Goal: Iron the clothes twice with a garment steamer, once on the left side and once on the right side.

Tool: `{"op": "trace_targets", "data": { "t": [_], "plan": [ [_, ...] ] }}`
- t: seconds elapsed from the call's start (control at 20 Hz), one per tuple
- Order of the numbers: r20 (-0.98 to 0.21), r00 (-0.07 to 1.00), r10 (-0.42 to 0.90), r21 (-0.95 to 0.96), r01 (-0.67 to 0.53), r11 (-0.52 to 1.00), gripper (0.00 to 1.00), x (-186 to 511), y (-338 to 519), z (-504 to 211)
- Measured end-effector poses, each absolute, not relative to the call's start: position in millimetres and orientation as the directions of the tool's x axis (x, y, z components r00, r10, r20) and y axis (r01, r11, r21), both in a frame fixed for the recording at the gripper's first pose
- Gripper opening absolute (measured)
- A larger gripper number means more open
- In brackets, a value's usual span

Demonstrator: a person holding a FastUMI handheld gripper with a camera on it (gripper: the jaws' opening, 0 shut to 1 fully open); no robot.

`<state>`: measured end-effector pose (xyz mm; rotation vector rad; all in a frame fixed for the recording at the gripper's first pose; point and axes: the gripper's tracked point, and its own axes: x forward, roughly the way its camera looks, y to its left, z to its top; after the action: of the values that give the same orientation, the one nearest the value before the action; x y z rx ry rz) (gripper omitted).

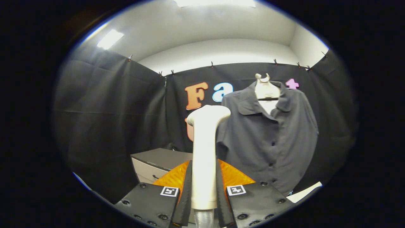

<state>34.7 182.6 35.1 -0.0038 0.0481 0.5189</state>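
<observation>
While gripper (pixel 204 190) clamps steamer (pixel 205 152), shirt (pixel 272 139) hanging beyond

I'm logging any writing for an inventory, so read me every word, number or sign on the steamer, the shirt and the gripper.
Garment steamer, clamped between the fingers of the gripper: no text visible.
Square markers on the gripper: coded patterns, no words or numbers.
Small label inside the collar of the shirt: too small to read.
</observation>
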Motion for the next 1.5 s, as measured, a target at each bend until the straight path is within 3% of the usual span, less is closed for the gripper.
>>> {"op": "trace_targets", "data": {
  "t": [0.4, 0.8, 1.5],
  "plan": [
    [-0.029, 0.91, 0.414, 0.028, -0.413, 0.91, 0.42, 14, 54, 34],
    [-0.057, 0.934, 0.354, 0.062, -0.351, 0.934, 0.42, 24, 10, 5],
    [-0.062, 0.929, 0.365, 0.076, -0.36, 0.93, 0.42, 103, 95, 2]
  ]
}}
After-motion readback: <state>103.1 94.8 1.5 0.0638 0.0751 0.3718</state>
